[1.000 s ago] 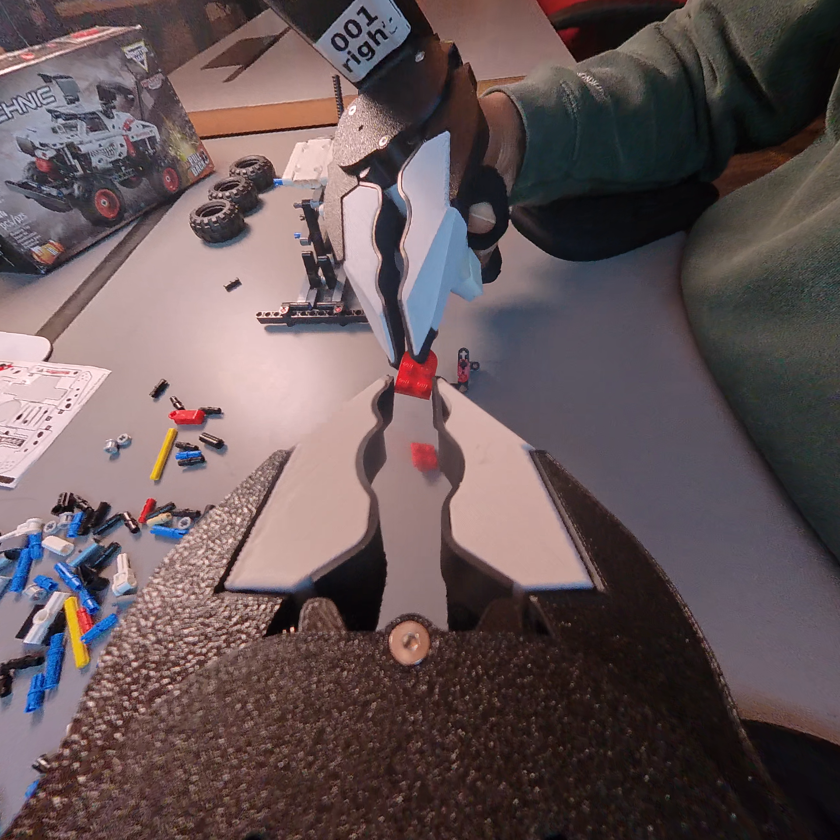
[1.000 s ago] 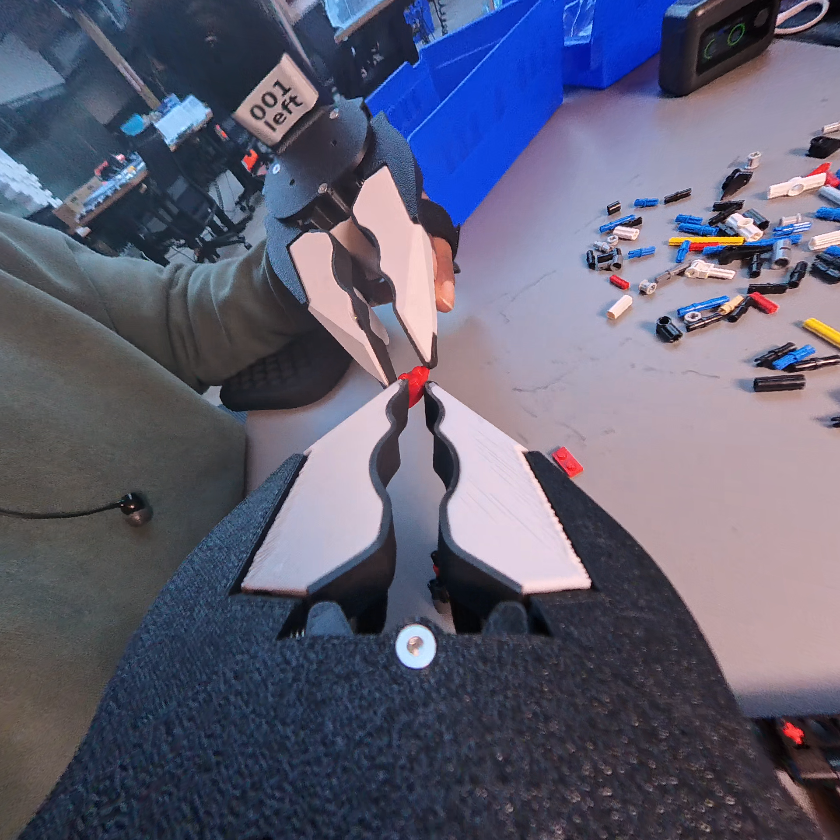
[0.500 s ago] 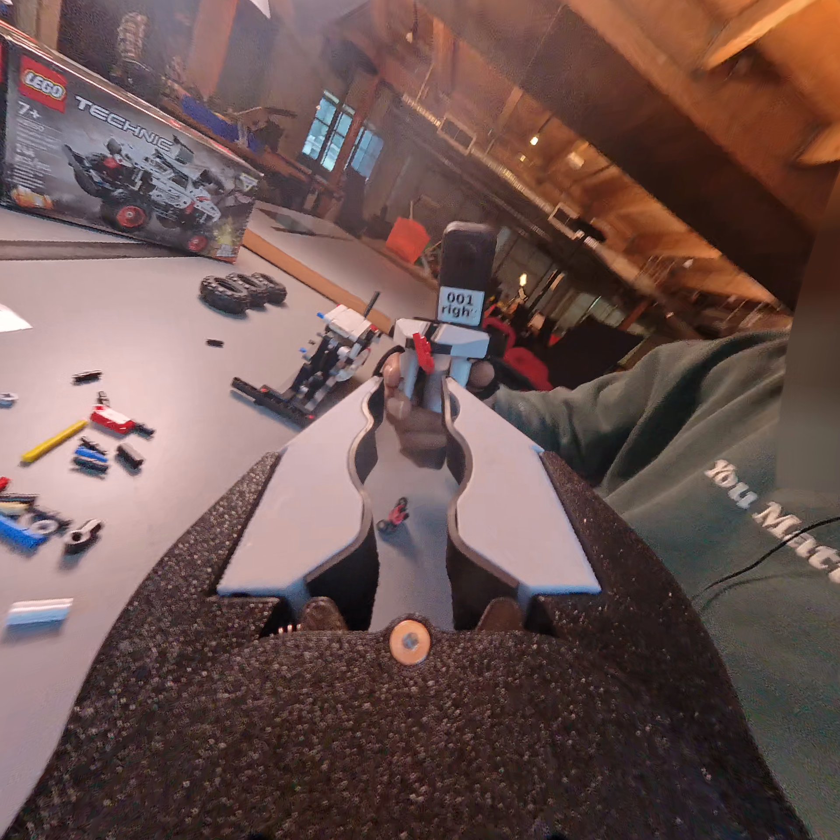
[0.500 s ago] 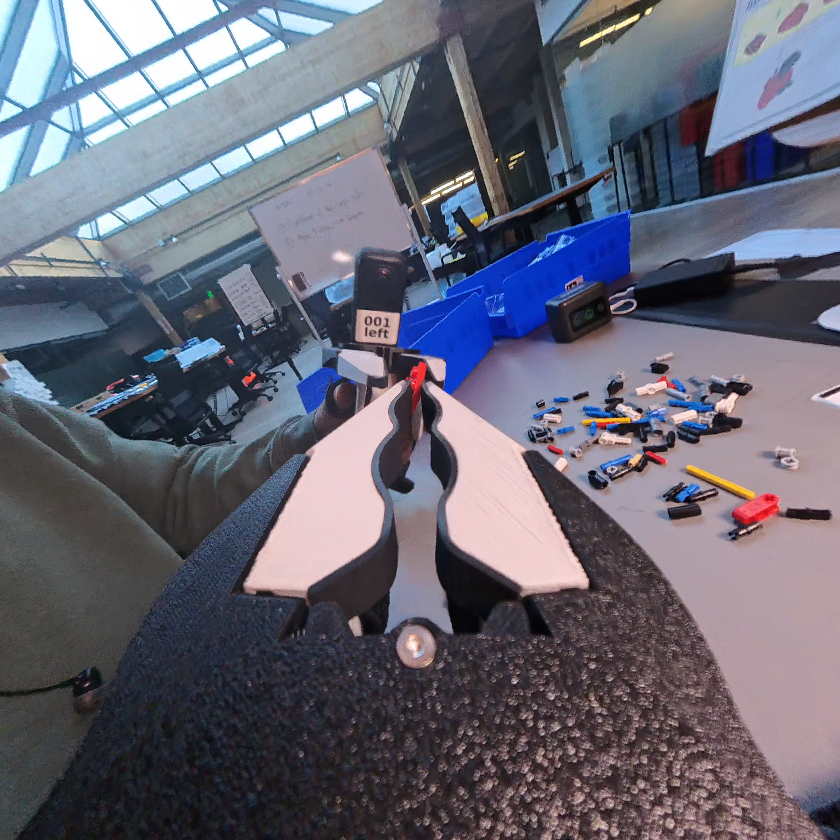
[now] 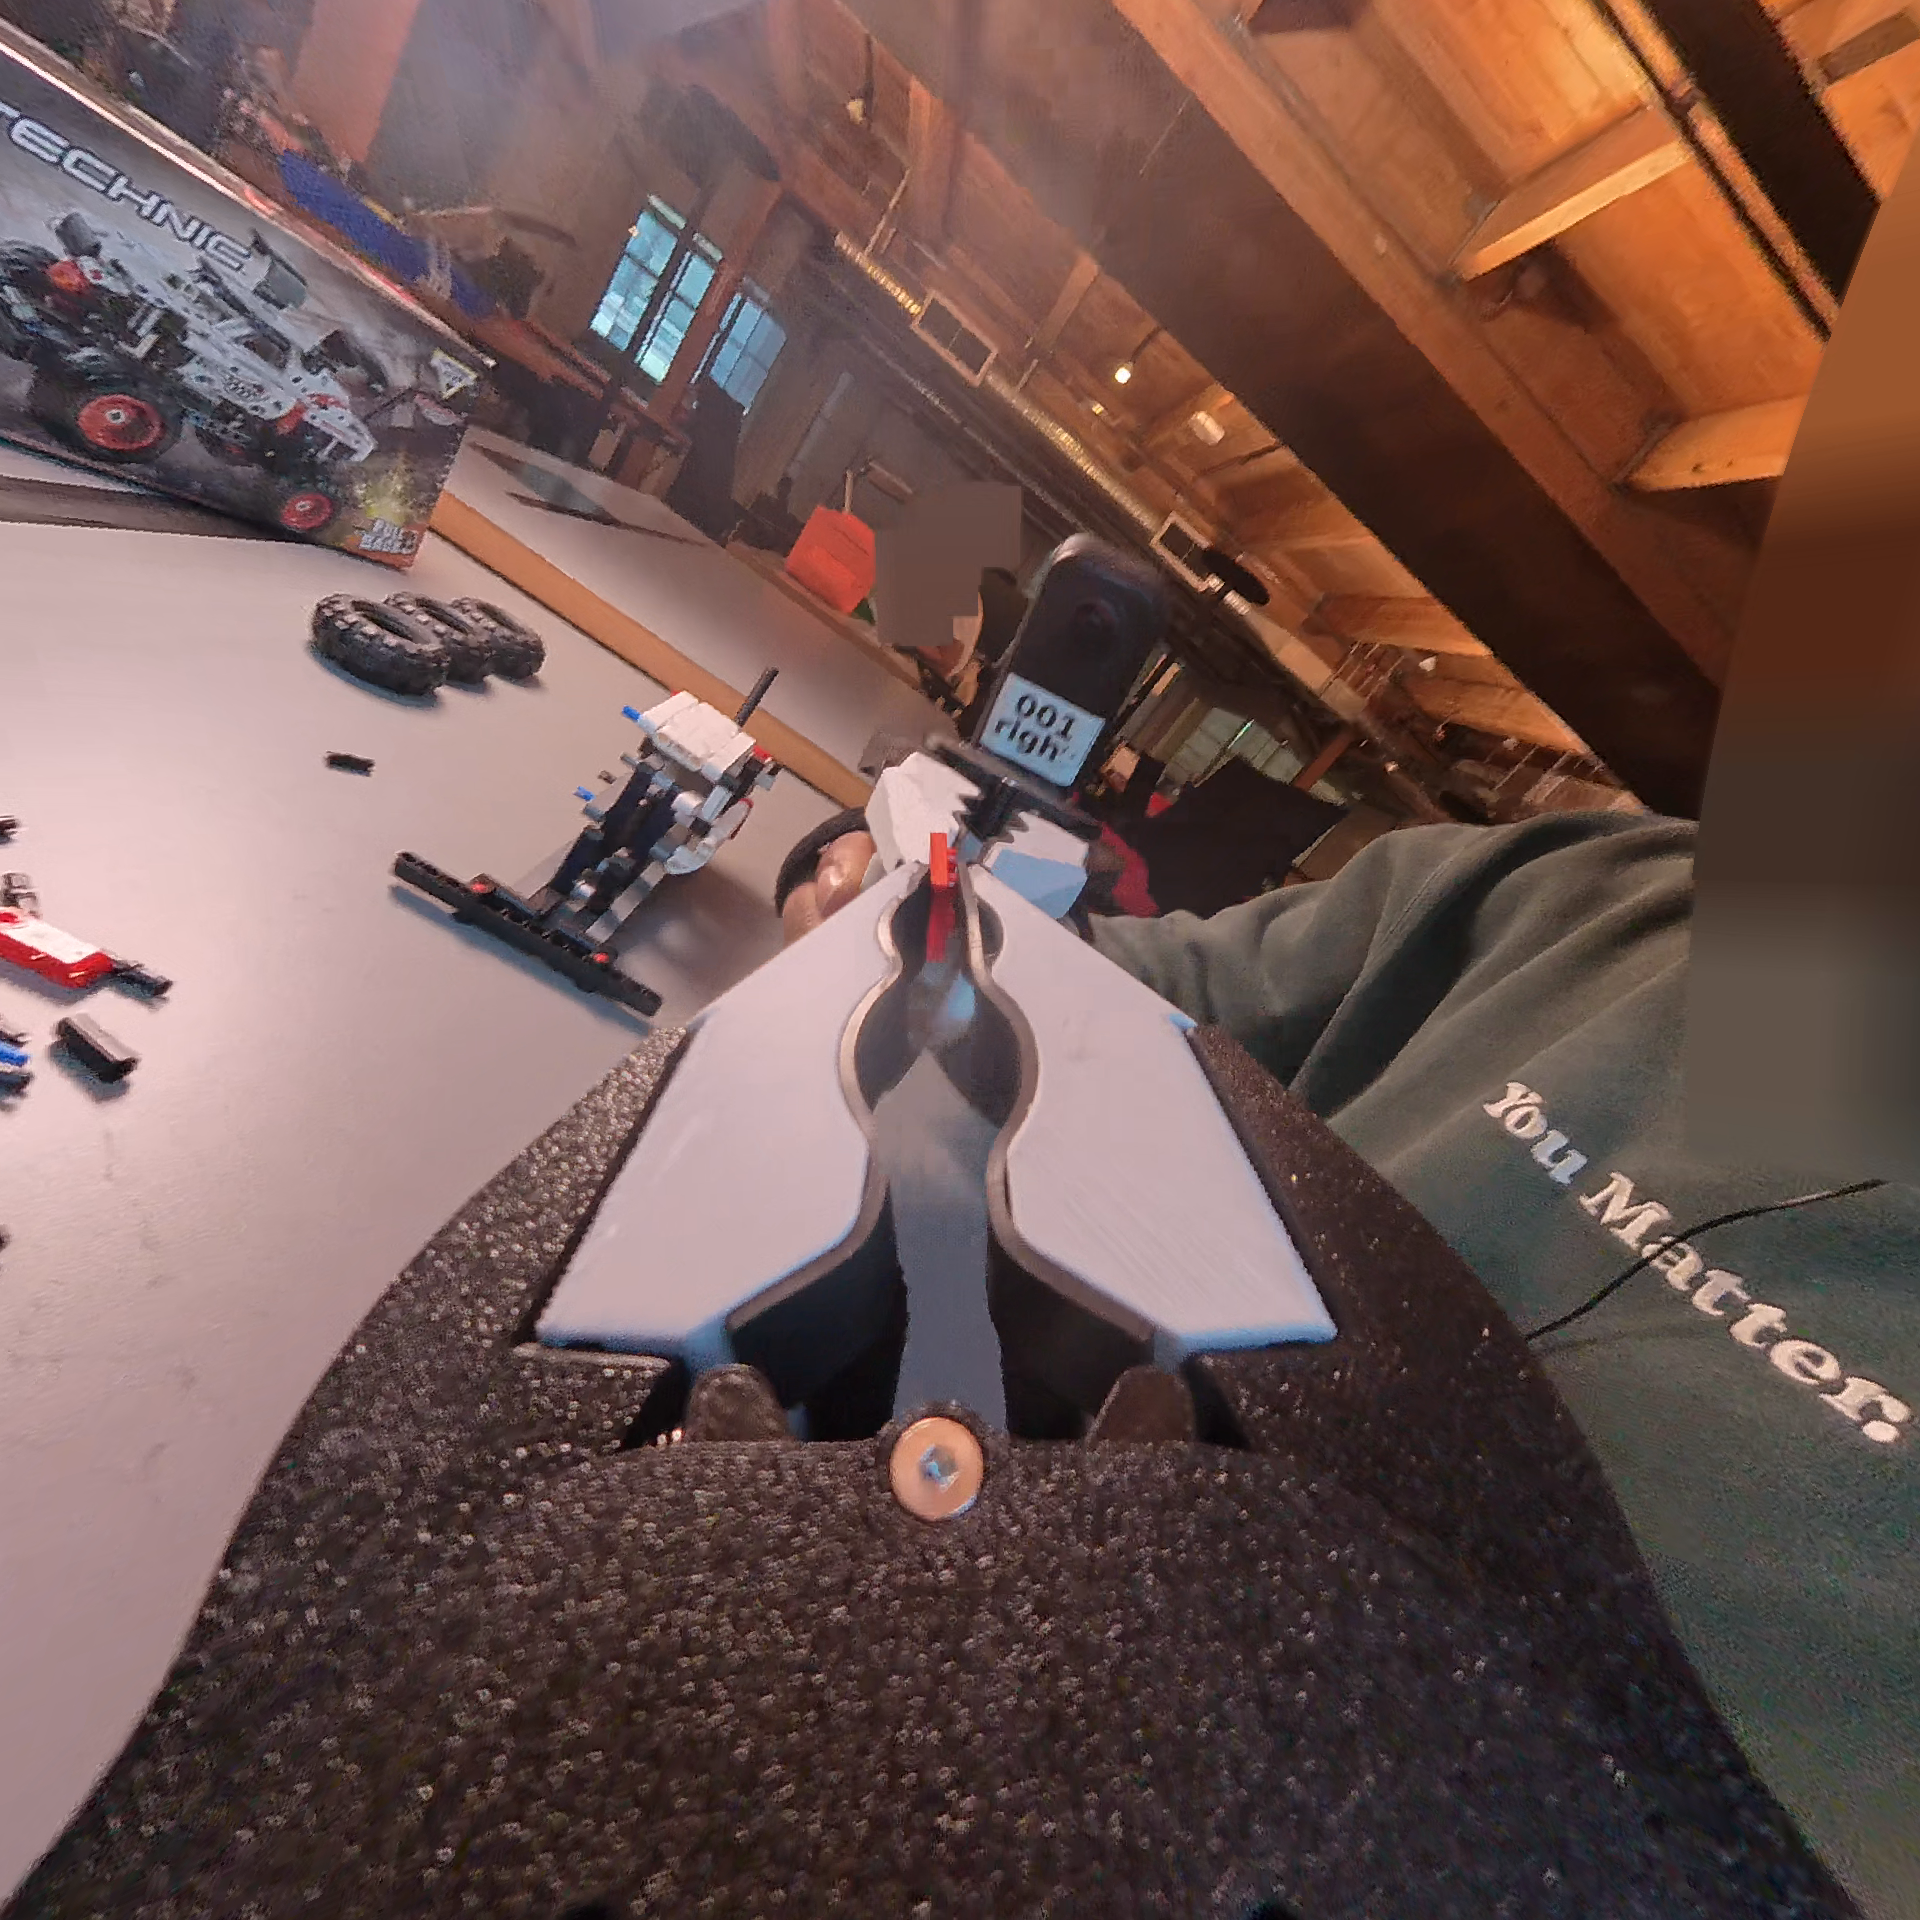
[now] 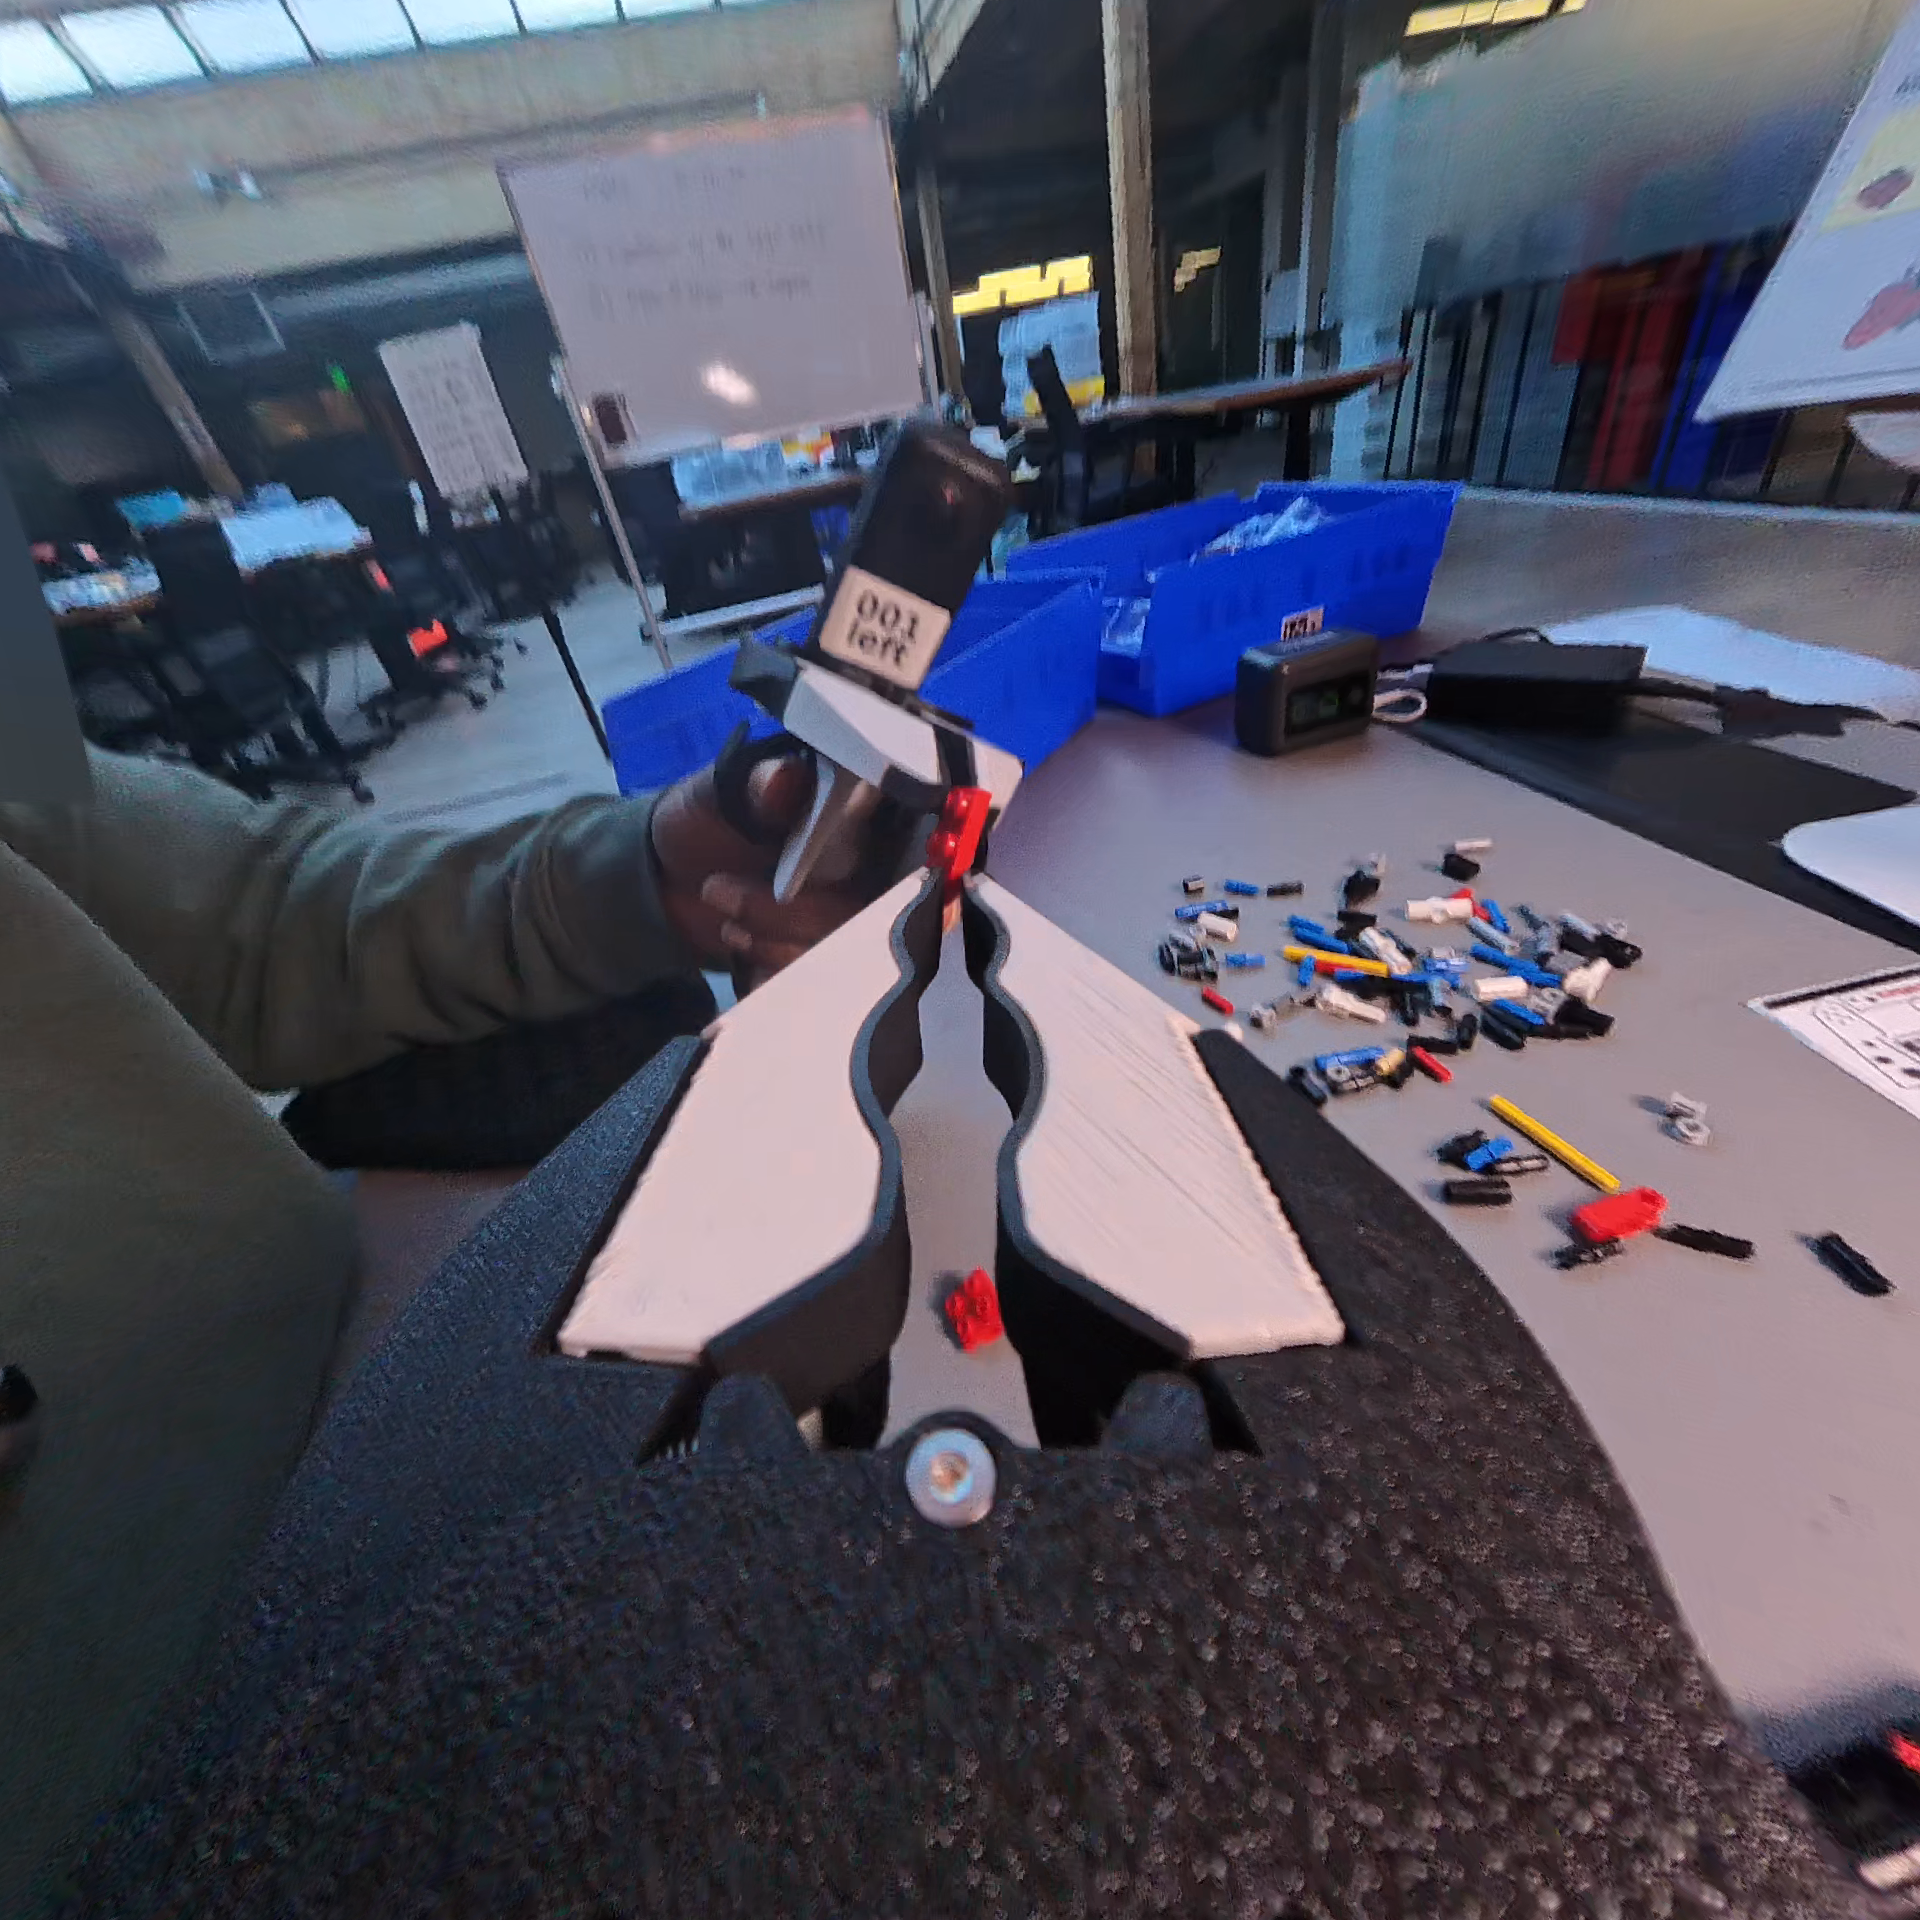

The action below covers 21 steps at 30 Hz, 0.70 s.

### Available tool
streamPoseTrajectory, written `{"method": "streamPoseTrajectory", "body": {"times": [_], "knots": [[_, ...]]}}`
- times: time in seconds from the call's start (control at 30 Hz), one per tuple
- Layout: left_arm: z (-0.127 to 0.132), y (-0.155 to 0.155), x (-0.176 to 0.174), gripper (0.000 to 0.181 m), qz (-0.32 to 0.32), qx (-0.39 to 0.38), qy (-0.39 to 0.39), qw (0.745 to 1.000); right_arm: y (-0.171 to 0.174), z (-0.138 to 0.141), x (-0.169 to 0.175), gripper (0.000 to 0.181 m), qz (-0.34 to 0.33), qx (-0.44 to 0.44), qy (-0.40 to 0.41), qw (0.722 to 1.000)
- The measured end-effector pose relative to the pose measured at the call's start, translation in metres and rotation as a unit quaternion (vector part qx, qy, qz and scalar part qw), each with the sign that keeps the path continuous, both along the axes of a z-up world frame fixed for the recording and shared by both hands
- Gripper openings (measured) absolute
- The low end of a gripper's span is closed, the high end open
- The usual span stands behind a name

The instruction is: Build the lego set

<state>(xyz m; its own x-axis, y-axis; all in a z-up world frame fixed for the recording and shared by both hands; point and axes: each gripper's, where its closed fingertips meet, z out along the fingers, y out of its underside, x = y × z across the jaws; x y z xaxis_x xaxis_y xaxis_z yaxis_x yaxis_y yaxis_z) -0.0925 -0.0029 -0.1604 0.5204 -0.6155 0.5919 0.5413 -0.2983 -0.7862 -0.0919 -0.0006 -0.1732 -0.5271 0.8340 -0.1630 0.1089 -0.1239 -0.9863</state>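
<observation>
Grey table [image 6: 1195, 790] bears scattered lego pieces [image 6: 1392, 977], tyres [image 5: 426, 642].

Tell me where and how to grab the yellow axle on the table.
Pinch the yellow axle across its far half, from straight above, one finger on each long side. It lies flat and thin on the table; a red beam and blue pins crowd its near end. The left gripper and right gripper are both shut on a red piece.

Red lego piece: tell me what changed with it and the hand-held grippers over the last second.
Both hand-held grippers rose from pointing down at the table to nearly level, tips meeting. The left hand-held gripper, open half a second ago, has closed on the red piece; the right hand-held gripper stays shut on it. A second red piece still lies on the table, loose parts unmoved.
</observation>
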Motion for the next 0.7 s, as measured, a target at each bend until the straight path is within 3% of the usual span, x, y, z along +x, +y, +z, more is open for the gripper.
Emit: {"method": "streamPoseTrajectory", "body": {"times": [0.1,0.17,0.27,0.43,0.7], "knots": [[-0.019,-0.001,-0.015,0.004,0.028,-0.044,0.084,0.995,0.005,-0.039,0.005,0.015,0.024,0.111,-0.123,0.986],[-0.038,-0.001,-0.031,0.005,0.065,-0.081,0.163,0.981,0.005,-0.084,0.017,0.029,0.043,0.191,-0.245,0.950],[-0.053,-0.001,-0.046,0.005,0.093,-0.116,0.207,0.967,-0.007,-0.125,0.028,0.030,0.045,0.267,-0.329,0.905],[-0.067,0.001,-0.050,0.005,0.098,-0.140,0.228,0.959,-0.012,-0.139,0.028,0.035,0.035,0.307,-0.387,0.869],[-0.061,-0.004,-0.048,0.005,0.093,-0.129,0.237,0.958,-0.026,-0.143,0.014,0.026,0.061,0.310,-0.391,0.864]]}}
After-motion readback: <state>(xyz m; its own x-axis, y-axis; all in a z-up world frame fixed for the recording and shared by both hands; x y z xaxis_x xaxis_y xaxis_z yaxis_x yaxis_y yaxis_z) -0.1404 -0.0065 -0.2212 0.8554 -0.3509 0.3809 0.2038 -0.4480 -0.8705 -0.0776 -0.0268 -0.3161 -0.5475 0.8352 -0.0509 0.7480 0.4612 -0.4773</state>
